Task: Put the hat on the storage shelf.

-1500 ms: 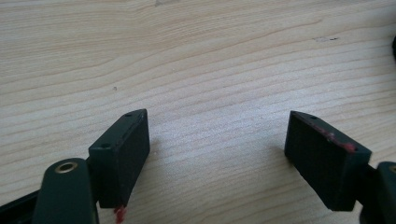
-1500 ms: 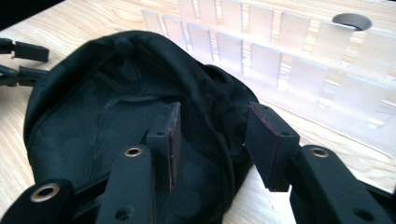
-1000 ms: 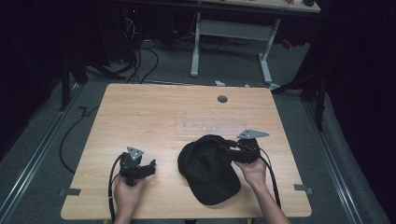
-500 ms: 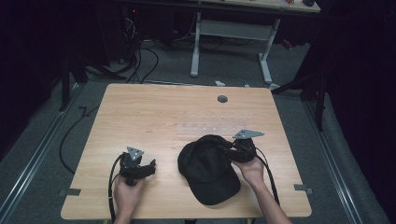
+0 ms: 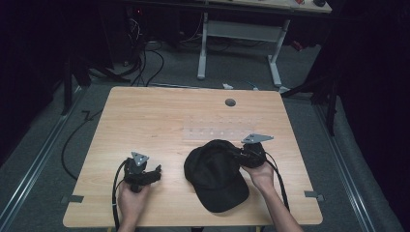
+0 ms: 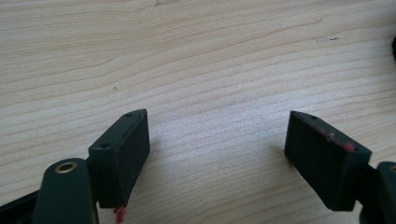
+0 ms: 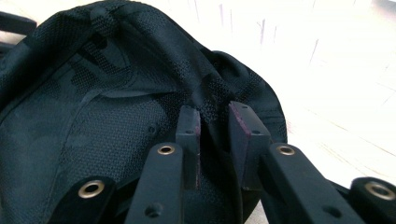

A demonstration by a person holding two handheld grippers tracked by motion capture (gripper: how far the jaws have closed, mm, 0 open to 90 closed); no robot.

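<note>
black mesh baseball cap [image 5: 216, 171] lies near the wooden table's [image 5: 159, 116] front edge, soft and light, its crown fold pinched by the right gripper [image 7: 212, 122], a sound hold, while the left gripper [image 6: 217, 140] rests wide apart, holding nothing.

A lab or test bay, dimly lit: beyond the hand-held left gripper [image 5: 153, 172] a pale wooden worktable [image 5: 159, 121] stands on grey carpet, with loose black cables [image 5: 145, 58] and a white-legged metal bench [image 5: 239, 34] farther off.
</note>
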